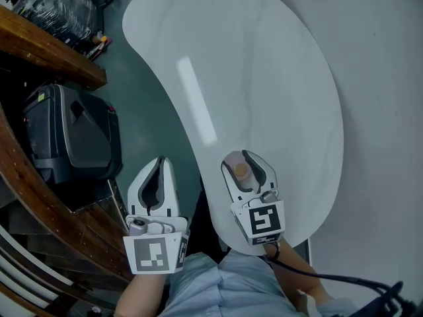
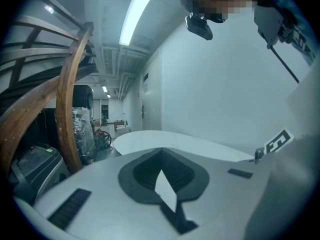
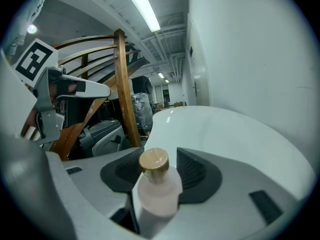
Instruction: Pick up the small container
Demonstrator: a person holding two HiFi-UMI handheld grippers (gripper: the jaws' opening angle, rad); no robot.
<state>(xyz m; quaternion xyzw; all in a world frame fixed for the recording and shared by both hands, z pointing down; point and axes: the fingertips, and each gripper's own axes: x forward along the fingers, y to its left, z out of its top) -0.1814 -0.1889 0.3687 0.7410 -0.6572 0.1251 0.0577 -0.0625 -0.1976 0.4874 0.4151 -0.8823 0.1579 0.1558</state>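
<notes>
The small container (image 1: 241, 170) is a pale pink bottle with a tan round cap (image 3: 153, 160). It sits between the jaws of my right gripper (image 1: 246, 166), which is shut on its body (image 3: 157, 194), near the front edge of the white kidney-shaped table (image 1: 264, 78). Whether the bottle's base touches the table is hidden. My left gripper (image 1: 154, 182) hangs off the table's left edge over the dark floor, shut with nothing in it. In the left gripper view its grey pads (image 2: 145, 171) meet, leaving only a small gap.
A curved wooden railing (image 1: 26, 190) and a wooden shelf (image 1: 46, 45) run along the left. A black case (image 1: 73, 134) stands beside them, with a plastic-wrapped bundle (image 1: 53, 5) behind. A black cable (image 1: 344, 279) trails at the lower right. A pale wall (image 3: 250, 59) lies beyond the table.
</notes>
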